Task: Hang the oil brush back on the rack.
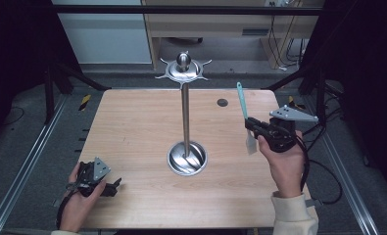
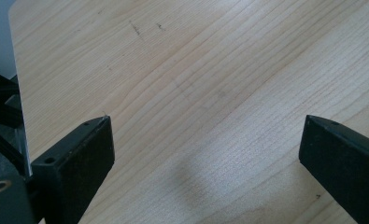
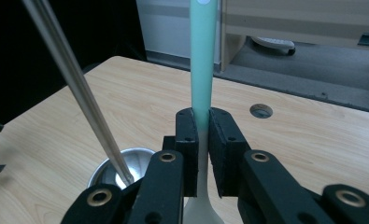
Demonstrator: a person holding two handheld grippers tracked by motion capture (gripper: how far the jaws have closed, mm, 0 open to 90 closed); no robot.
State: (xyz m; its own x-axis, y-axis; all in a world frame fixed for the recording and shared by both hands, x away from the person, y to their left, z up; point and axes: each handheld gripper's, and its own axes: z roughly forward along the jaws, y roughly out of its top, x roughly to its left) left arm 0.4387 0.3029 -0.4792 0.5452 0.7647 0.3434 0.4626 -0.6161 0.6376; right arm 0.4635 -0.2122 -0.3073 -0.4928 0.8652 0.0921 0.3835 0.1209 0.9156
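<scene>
We hold the right gripper point(image 1: 252, 128) clenched on the spatula point(image 3: 203, 60), handle up, probably to hang it on the stand point(image 1: 185, 98), while our left gripper point(image 1: 113, 186) rests released on the counter point(image 1: 132, 122).

Grey floor point(image 1: 32, 129), wooden cabinet point(image 1: 215, 24) behind.

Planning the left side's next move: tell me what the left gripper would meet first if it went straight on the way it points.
The left gripper, jaws open and angled down, would probably meet the bare light wooden table first; nothing lies between. Depth is hard to judge.
</scene>
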